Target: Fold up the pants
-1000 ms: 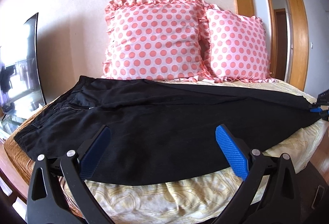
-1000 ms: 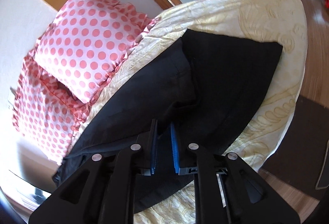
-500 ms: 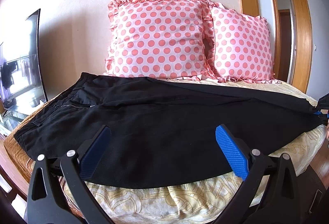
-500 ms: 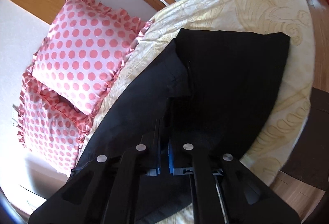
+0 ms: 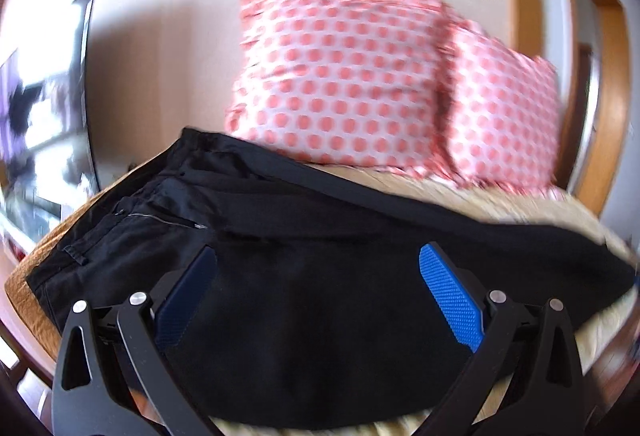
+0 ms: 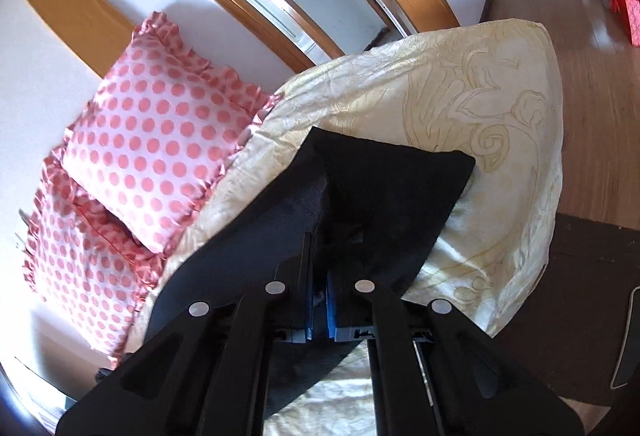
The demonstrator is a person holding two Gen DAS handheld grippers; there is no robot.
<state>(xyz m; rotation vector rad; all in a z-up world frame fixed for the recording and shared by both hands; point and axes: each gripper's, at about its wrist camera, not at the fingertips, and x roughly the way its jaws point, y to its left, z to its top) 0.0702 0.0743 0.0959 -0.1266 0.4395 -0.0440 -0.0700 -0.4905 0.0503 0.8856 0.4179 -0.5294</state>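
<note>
Lifted higher, the right hand-held gripper (image 6: pixel 318 310) pinches the pants (image 6: pixel 384 196) hem — left hand-held gripper (image 5: pixel 320 296) gapes empty.

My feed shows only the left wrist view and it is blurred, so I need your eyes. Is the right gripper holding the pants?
Observer: Yes. The right gripper is shut on the black pants near the leg end, with cloth pinched between its blue fingers.
Operator: Is that end lying flat?
Observer: Not all of it. The cloth rises into a ridge at the grip, while the hem corner beyond rests on the yellow bedspread.
Operator: What is past that end of the bed?
Observer: A wooden floor with a dark mat beside the bed.
</note>
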